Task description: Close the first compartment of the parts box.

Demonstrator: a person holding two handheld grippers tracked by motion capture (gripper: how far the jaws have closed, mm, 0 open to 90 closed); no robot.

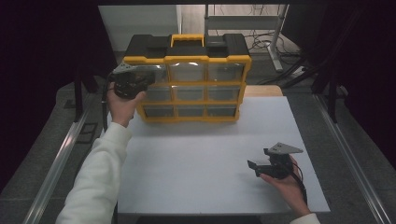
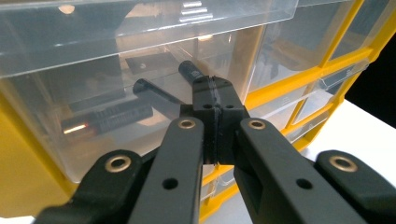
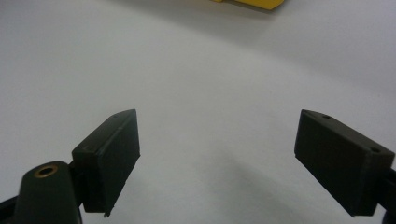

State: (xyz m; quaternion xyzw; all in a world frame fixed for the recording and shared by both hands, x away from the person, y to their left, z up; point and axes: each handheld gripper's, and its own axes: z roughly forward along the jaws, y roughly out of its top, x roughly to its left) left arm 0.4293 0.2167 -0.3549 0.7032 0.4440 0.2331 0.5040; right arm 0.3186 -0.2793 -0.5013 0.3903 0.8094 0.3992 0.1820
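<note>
My left gripper (image 2: pixel 215 86) sits jaws together against the clear top-left drawer (image 2: pixel 140 60); the yellow organiser (image 1: pixel 187 79) blocks twelve o'clock. The white table (image 1: pixel 201 154) lies free toward six o'clock.

No readable text, label, brand, number or sign, yellow drawer organizer (image 1: pixel 187 59) at the far edge of the surface (image 1: pixel 205 163) unlettered, clear drawer fronts (image 2: pixel 140 28) bare, markings inside too blurred to read

A white table (image 1: pixel 205 158) carries the load. A yellow drawer organizer (image 1: pixel 187 79) stands on it at the far edge, left of centre
</note>
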